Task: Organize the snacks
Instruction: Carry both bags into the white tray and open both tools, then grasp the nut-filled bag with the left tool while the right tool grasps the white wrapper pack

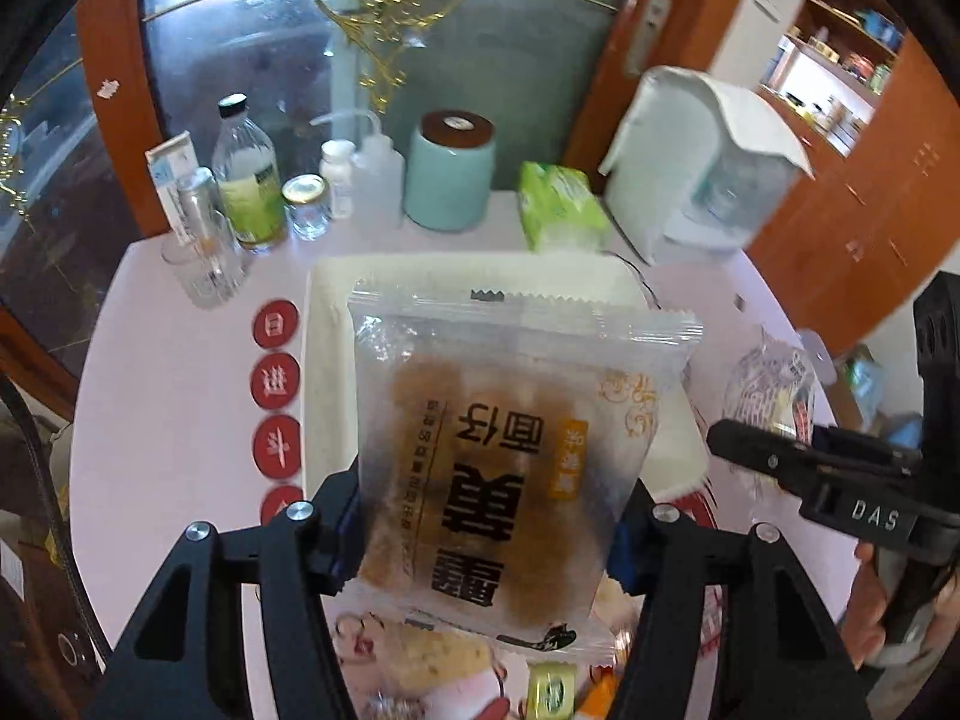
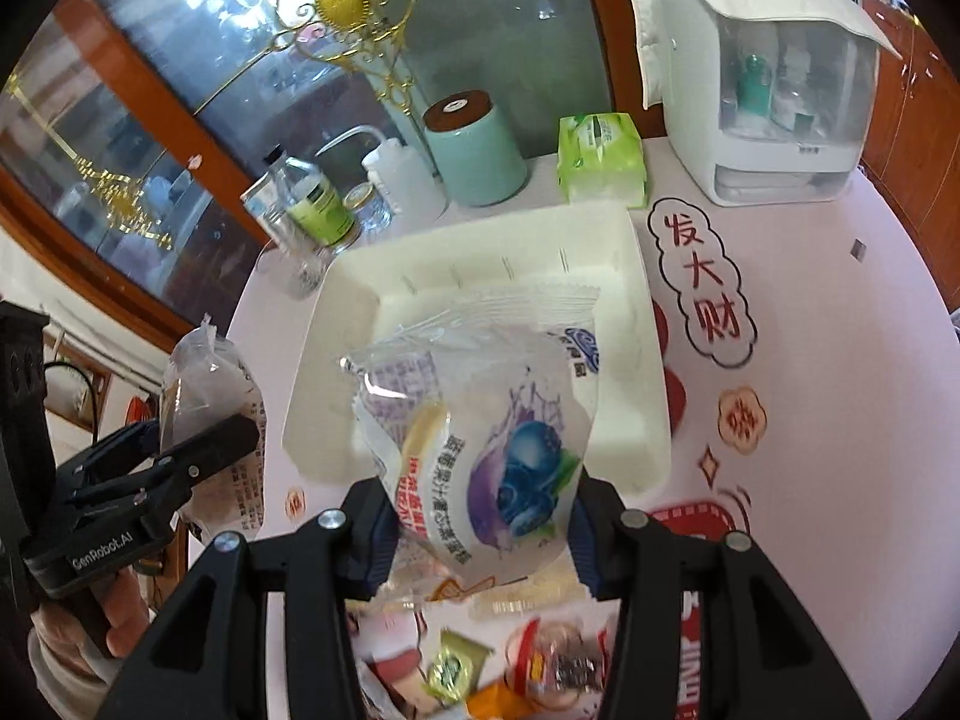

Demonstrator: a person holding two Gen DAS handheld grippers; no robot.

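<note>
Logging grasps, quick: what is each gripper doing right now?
Left gripper: closed on the brown bread packet.
Right gripper: closed on the blueberry snack packet.

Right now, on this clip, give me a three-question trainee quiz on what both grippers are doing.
1. True or false: the left gripper is empty.
2. What picture marks the packet in the right gripper? A) blueberries B) oranges C) peanuts
3. Fill in: beyond both packets sits a white ____.

Key
1. False: it is shut on the bread packet.
2. A.
3. Tray, with no snacks seen inside.
</note>
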